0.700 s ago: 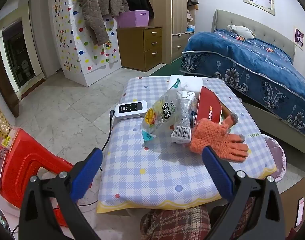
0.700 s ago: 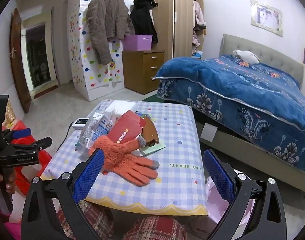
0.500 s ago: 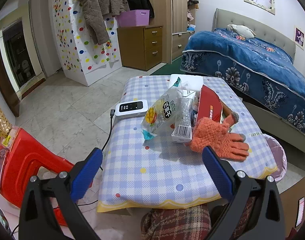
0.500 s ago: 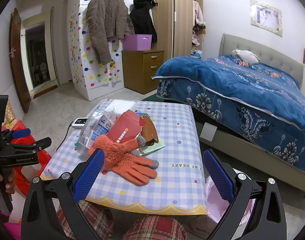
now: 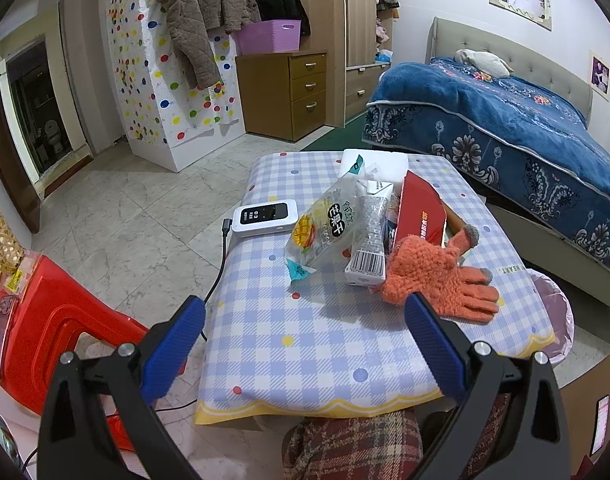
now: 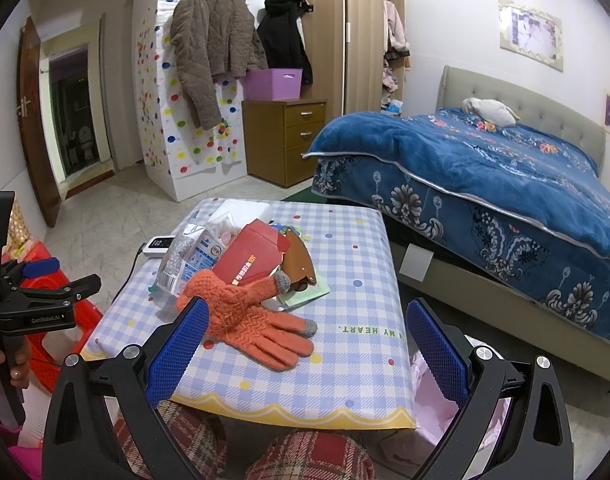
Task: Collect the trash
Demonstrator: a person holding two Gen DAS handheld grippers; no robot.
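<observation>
On the small checked table [image 5: 313, 344] lies a heap of things: a clear snack bag [image 5: 325, 228] with mango print, a small milk carton [image 5: 369, 240], a red paper box [image 5: 421, 216] and an orange knit glove [image 5: 437, 276]. The heap also shows in the right wrist view, with the glove [image 6: 249, 320] nearest, the red box [image 6: 253, 256] and the carton [image 6: 193, 256] behind. A bin lined with a pink bag [image 6: 437, 392] stands at the table's right side. My left gripper [image 5: 305, 336] is open and empty before the table's near edge. My right gripper [image 6: 303, 344] is open and empty above the near edge.
A white device [image 5: 265, 216] with a black cable lies at the table's left edge. A red plastic stool [image 5: 53, 320] stands left of the table. A bed [image 6: 485, 184] with a blue cover is to the right. A brown drawer chest [image 5: 289, 92] stands at the back.
</observation>
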